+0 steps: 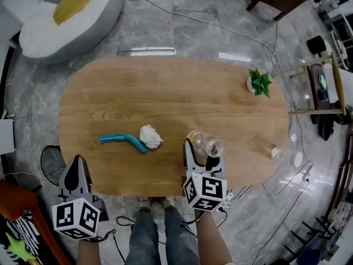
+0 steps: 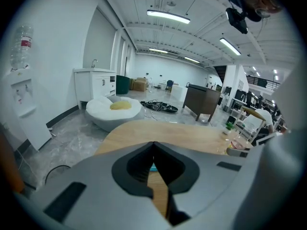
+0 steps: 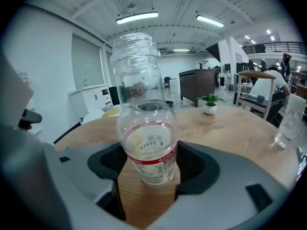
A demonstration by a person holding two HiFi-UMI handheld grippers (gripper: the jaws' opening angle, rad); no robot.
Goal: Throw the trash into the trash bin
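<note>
Progress looks barely begun: the right gripper point(image 1: 203, 157) has its jaws partly closed against the clear plastic bottle point(image 3: 146, 143) between them on the oval wooden table point(image 1: 165, 93). Left of it, a crumpled white tissue point(image 1: 150, 136) and a bent blue tube point(image 1: 121, 141) lie untouched. The left gripper point(image 1: 77, 164) is closed and empty.

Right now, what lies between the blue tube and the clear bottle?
In the head view, a crumpled white tissue lies between them, close by the blue tube.

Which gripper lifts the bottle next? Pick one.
Right. The right gripper already has its jaws on the bottle. The left gripper is shut and empty, well off to the side of it.
</note>
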